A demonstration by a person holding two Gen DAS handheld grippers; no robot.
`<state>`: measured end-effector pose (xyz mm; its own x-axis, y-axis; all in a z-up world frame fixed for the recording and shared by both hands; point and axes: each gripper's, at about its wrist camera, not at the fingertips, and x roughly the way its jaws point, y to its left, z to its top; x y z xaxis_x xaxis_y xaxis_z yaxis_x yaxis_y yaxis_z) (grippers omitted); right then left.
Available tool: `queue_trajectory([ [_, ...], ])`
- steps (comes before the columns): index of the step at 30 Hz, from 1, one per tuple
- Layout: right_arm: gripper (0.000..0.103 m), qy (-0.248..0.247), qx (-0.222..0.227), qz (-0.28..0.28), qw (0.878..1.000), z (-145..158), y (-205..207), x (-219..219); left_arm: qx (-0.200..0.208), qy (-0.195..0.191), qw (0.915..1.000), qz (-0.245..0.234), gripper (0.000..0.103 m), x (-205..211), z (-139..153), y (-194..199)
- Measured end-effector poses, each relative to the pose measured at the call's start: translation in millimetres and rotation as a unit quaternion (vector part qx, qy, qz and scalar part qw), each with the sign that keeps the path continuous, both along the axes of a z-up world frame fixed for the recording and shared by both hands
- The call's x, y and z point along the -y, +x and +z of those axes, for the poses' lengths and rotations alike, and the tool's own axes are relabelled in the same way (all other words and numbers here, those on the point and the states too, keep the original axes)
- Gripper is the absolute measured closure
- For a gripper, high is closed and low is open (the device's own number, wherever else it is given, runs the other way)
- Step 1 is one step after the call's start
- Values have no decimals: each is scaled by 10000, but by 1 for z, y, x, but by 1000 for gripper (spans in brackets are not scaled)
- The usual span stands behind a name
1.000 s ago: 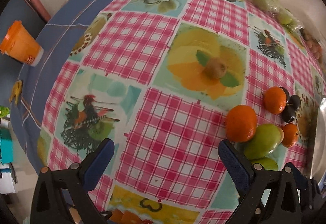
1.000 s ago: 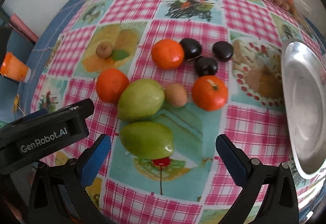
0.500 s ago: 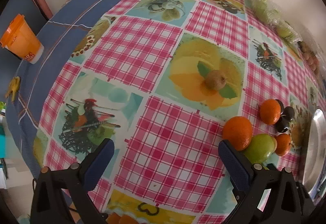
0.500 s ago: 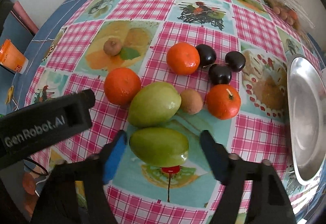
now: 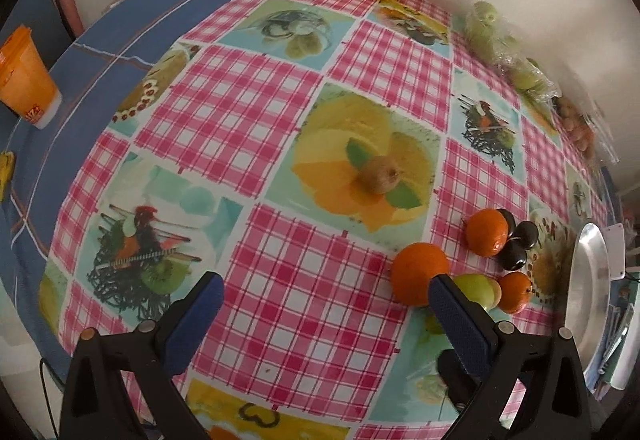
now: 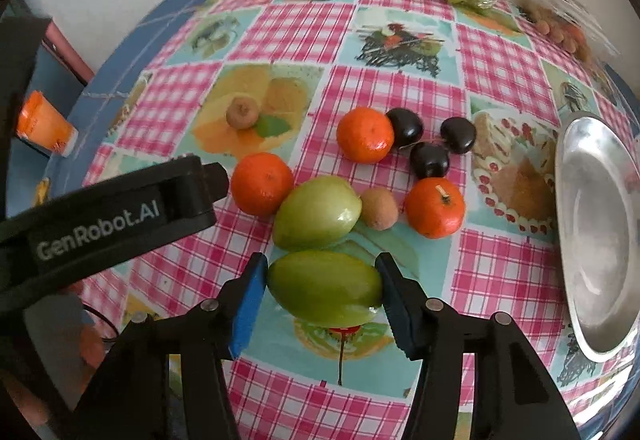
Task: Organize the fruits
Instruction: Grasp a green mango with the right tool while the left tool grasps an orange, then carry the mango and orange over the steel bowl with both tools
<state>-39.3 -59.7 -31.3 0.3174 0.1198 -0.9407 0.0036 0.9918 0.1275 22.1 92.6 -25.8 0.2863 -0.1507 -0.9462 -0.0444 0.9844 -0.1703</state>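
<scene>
We're at the grab step: right claw (image 6: 322,294) has just been closing around the near green mango (image 6: 325,288) on the tabletop (image 6: 304,28), pads at both ends, left claw (image 5: 322,320) wide open and empty; next, lift toward the steel plate (image 6: 596,224), probably.

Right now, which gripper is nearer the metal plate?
Right. The right gripper, closing on a green mango, sits just left of the metal plate; the left gripper hovers open farther left.

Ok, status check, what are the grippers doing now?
Right gripper just closed around near green oval fruit. Left gripper open, empty. Second green fruit crowding behind.
</scene>
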Motion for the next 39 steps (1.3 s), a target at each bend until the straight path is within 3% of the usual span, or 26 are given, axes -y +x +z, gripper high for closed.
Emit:
queue_trajectory([
  [9, 46, -15, 178, -531, 9984, 18, -10, 34, 301, 85, 9980, -554, 0, 29, 7, 2],
  [19, 46, -21, 290, -954, 9950, 28, -18, 63, 171, 40, 9991, -386, 2, 40, 0, 13],
  [21, 46, 3, 307, -1002, 9945, 30, -19, 67, 105, -22, 9992, -374, 10, 43, -4, 17],
  [25, 46, 2, 345, -1025, 9941, 31, -20, 69, -8, 36, 9993, -362, 12, 47, -10, 19],
  [29, 46, 6, 391, -1018, 9940, 33, -21, 69, -88, -49, 9990, -431, 23, 51, -15, 21],
  [31, 46, 20, 381, -1015, 9941, 33, -21, 69, -113, -153, 9987, -475, 33, 54, -16, 21],
  [33, 46, 29, 384, -999, 9943, 33, -20, 70, -116, -216, 9984, -500, 49, 56, -17, 21],
  [36, 46, 39, 406, -994, 9942, 33, -21, 71, -164, -437, 9977, -488, 62, 53, -19, 21],
  [39, 46, 49, 410, -1012, 9940, 34, -21, 72, -157, -502, 9975, -475, 62, 51, -17, 19],
])
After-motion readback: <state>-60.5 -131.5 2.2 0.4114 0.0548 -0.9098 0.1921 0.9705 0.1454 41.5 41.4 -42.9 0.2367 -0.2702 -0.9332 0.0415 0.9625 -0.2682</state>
